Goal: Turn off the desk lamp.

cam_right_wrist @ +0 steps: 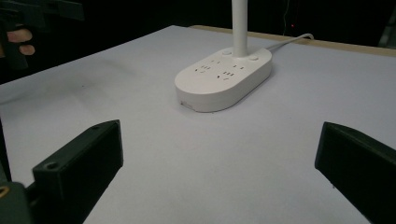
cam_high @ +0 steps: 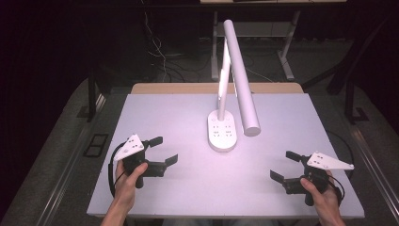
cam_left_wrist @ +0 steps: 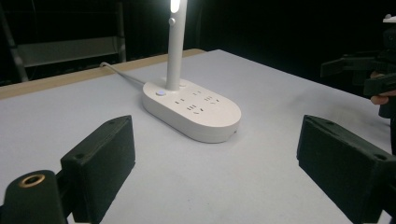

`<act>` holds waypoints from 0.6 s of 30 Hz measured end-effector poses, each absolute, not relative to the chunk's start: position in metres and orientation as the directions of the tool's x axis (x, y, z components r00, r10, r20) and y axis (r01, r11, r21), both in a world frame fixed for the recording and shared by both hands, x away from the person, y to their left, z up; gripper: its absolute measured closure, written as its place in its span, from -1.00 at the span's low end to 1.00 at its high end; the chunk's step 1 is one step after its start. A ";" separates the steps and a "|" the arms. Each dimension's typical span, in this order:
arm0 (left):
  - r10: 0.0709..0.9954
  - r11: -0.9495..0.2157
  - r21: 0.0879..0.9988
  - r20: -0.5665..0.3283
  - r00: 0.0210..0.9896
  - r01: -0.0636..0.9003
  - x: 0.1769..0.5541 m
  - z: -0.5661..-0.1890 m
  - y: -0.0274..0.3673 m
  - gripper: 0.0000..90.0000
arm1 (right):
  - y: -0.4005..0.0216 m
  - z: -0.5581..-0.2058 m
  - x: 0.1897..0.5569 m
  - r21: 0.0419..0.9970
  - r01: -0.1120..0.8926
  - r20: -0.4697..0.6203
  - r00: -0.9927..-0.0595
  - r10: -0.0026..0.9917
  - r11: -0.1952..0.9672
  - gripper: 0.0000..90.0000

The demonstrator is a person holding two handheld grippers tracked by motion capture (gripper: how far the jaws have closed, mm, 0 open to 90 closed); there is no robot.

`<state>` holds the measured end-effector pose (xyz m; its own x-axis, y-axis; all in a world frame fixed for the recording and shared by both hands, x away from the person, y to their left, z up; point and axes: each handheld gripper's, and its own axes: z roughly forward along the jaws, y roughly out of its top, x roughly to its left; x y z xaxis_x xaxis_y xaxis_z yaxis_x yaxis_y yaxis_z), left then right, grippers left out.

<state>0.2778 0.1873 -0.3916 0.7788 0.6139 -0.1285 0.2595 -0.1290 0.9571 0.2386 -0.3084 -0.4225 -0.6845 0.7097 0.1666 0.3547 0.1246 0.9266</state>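
— Where did the desk lamp [cam_high: 222, 129] stand?

— On the white table [cam_high: 155, 113], toward its far middle. Its oval base [cam_left_wrist: 192, 110] carried rows of sockets, a white post [cam_left_wrist: 175, 51] rose from the far end of that base, and the long lamp head [cam_high: 241, 80] slanted out above it. The light was on. A white cord [cam_left_wrist: 122, 75] ran from the base to the far edge of the table.

— And the grippers, relative to the lamp?

— The left gripper [cam_high: 163, 150] was held above the table on the near left of the base, well apart from it, with its jaws spread wide and nothing between them. The right gripper [cam_high: 284, 165] was on the near right of the base, also well apart, jaws just as wide and empty.

— Which way did they point?

— Both pointed inward, toward the lamp base. In each gripper view the base sat ahead between the two black jaws, and the other gripper showed at the edge beyond it.

— Who held them?

— A person's left hand [cam_high: 128, 176] and right hand [cam_high: 324, 195].
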 end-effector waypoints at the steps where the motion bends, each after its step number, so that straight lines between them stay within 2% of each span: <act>1: 0.614 -0.131 0.957 -0.127 0.779 0.259 0.279 -0.391 0.187 -0.77 | -0.308 -0.423 0.239 0.927 0.355 0.167 -0.684 0.710 0.125 -0.98; 18: 0.617 -0.171 0.942 -0.124 0.777 0.287 0.302 -0.378 0.178 -0.72 | -0.309 -0.423 0.239 0.926 0.355 0.165 -0.683 0.711 0.126 -0.98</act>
